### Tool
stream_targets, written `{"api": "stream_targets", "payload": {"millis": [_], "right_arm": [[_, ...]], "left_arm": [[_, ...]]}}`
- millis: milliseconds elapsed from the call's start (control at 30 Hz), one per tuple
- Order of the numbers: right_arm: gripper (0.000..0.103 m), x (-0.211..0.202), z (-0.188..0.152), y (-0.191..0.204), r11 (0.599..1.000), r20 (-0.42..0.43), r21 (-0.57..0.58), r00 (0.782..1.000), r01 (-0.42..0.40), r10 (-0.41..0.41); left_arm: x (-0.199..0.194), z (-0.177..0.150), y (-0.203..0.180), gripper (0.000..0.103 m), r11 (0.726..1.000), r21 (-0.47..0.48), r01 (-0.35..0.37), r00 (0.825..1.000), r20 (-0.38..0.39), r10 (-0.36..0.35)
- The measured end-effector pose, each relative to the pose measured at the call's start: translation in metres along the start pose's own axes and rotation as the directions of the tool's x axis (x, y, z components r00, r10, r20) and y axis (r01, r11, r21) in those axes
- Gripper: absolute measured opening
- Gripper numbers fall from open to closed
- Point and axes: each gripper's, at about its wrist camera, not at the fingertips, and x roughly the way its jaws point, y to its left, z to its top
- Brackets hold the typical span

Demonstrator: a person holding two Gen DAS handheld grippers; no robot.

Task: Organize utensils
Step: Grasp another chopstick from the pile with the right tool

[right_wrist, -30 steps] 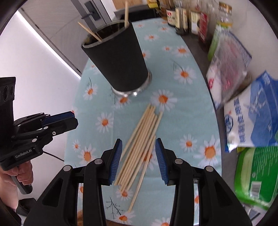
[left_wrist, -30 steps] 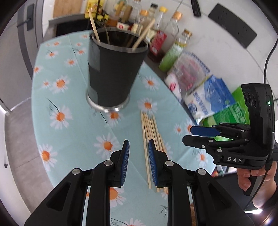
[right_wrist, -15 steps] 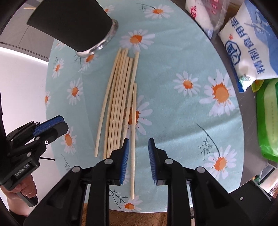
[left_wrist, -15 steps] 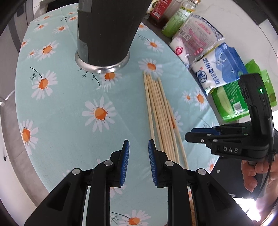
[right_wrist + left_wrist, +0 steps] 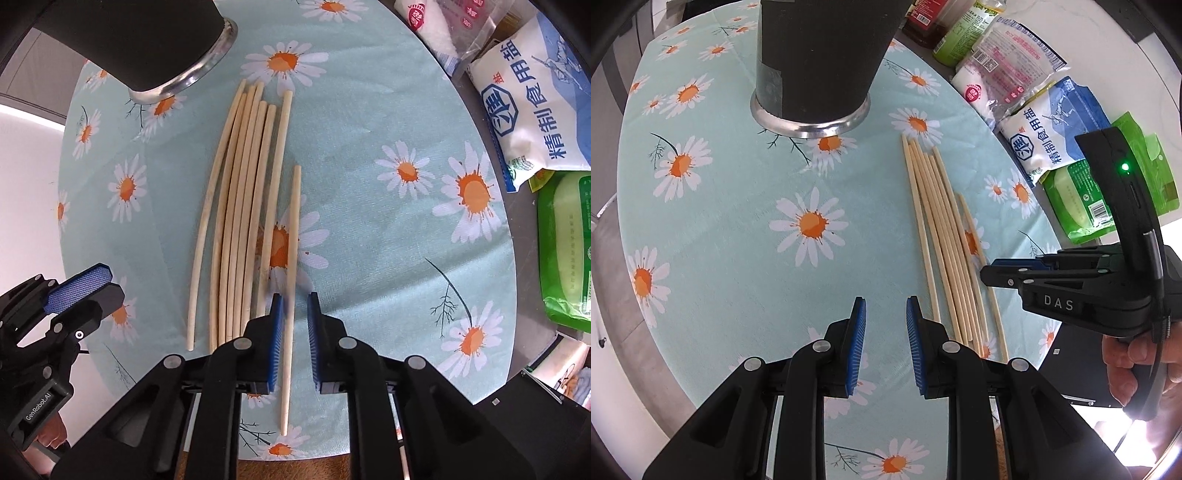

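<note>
My right tongs [image 5: 293,310] are down over the chopsticks [image 5: 240,206], which lie in a loose row on the daisy cloth [image 5: 369,229] of the tabletop, just in front of the black cup [image 5: 147,40]. The blue pads straddle the outermost stick [image 5: 291,258], the one lying a little apart from the rest and reaching nearest to me. The jaws stand narrowly apart. I cannot see either pad pressing on the wood, so I count nothing as held yet.

My left tongs [image 5: 885,314] hang above bare cloth just left of the row, partly open and empty. From that side the right tongs [image 5: 993,267] show low over the near ends of the sticks.

The risks I see:

- The stick is thin and round. If I close off-centre, I expect it to roll out sideways or pivot instead of seating between the pads.
- My left pad [image 5: 276,332] sits close to the neighbouring stick. Closing carelessly could drag that one along or nudge the row out of line.
- I am gripping near the close end, so the long free end will likely droop or swing on the lift and could knock the cup's rim when I try to drop it in.
- The sticks run near the cloth's front edge, so a shove could send one off the tabletop.
- The salt bags [image 5: 524,96] to the right crowd my swing.
</note>
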Motion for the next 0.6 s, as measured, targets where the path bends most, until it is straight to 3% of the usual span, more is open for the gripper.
{"api": "stream_targets", "payload": {"millis": [100,233,600], "right_arm": [[0.007,0.001,0.0,0.006,0.999,0.004,-0.001,0.999,0.036,-0.036],[0.006,0.001,-0.001,0.004,0.999,0.007,0.011,0.999,0.032,-0.032],[0.006,-0.017,0.007,-0.027,0.993,0.036,0.065,0.994,-0.101,0.098]], "left_arm": [[0.002,0.003,0.0,0.022,1.0,0.003,-0.005,1.0,-0.006,0.005],[0.005,0.008,0.001,0.022,1.0,-0.001,-0.008,1.0,-0.011,0.007],[0.014,0.024,-0.011,0.022,1.0,0.001,0.004,0.999,-0.047,-0.004]]}}
